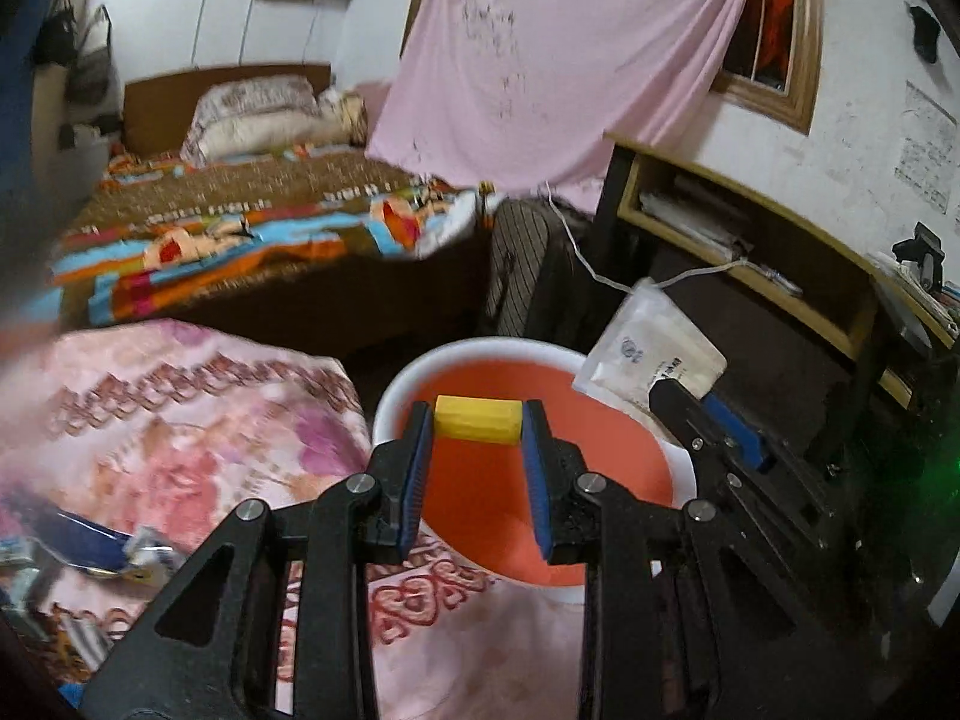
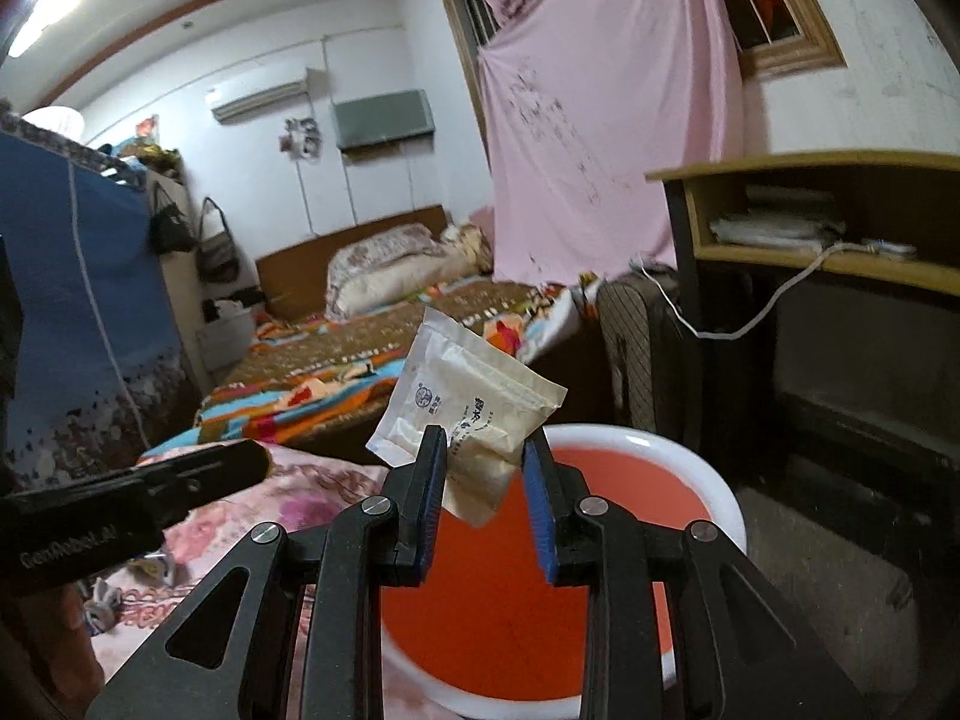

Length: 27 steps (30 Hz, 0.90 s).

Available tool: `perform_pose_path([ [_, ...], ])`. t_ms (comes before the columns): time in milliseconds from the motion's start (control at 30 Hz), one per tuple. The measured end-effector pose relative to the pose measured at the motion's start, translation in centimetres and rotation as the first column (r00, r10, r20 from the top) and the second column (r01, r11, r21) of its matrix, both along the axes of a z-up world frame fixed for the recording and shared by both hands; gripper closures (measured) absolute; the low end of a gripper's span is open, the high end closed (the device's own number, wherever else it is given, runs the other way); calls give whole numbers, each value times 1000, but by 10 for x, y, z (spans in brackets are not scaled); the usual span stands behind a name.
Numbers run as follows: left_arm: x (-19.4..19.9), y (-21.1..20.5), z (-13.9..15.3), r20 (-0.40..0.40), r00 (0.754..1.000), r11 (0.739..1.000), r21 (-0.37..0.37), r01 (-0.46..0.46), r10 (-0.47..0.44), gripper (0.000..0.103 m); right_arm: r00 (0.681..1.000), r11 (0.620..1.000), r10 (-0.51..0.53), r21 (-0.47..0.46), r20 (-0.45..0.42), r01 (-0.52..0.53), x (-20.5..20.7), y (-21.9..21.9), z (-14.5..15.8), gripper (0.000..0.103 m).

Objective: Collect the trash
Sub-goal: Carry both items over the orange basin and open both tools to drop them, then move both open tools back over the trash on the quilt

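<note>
A: While I'm holding both pieces over the red bin (image 1: 414, 384), how far along are we?

B: I'm clamping a yellow block (image 1: 478, 418) in the left gripper (image 1: 478, 423) and a white sachet (image 2: 465, 414) in the right gripper (image 2: 485, 450); neither is dropped, and wrappers (image 1: 138, 552) are lying on the pink bedspread (image 1: 180, 414).

A: Any writing?

B: I'm reading "GenRobot.AI" on the other tool; the sachet's print is too small.

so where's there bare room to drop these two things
The bucket is bare inside, orange bottom showing below both claws. The yellow block and white packet hang over it. The pink blanket is free near the bucket, crowded with wrappers at its left edge.
</note>
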<state>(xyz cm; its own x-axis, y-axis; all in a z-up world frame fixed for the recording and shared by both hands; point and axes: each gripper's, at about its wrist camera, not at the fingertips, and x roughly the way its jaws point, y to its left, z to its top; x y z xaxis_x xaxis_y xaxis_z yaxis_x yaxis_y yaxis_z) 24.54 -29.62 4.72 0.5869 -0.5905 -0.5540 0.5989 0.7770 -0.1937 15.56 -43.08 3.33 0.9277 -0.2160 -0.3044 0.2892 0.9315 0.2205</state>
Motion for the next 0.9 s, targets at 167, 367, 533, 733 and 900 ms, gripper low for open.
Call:
perform_pose_path([
  [167, 9, -13, -8, -69, 998, 1000, 8, -6, 6, 89, 999, 999, -8, 33, -33, 9, -2, -7, -6, 78],
  [367, 13, -16, -12, -111, 994, 1000, 2, -5, 5, 80, 999, 998, -10, 55, -53, 13, 4, -13, -7, 75],
  [533, 9, -4, -11, -99, 994, 999, -13, -36, 35, 75, 999, 998, -9, 60, -41, 12, 2, -12, -5, 66],
  [733, -3, 29, -2, -23, 991, 990, -45, -130, 129, 63, 1000, 999, 13, 31, 28, -13, -5, -1, 6, 57],
  [900, -23, 69, 10, 80, 966, 967, -87, -238, 245, 45, 994, 999, 49, -4, 100, -49, -13, 16, 17, 49],
])
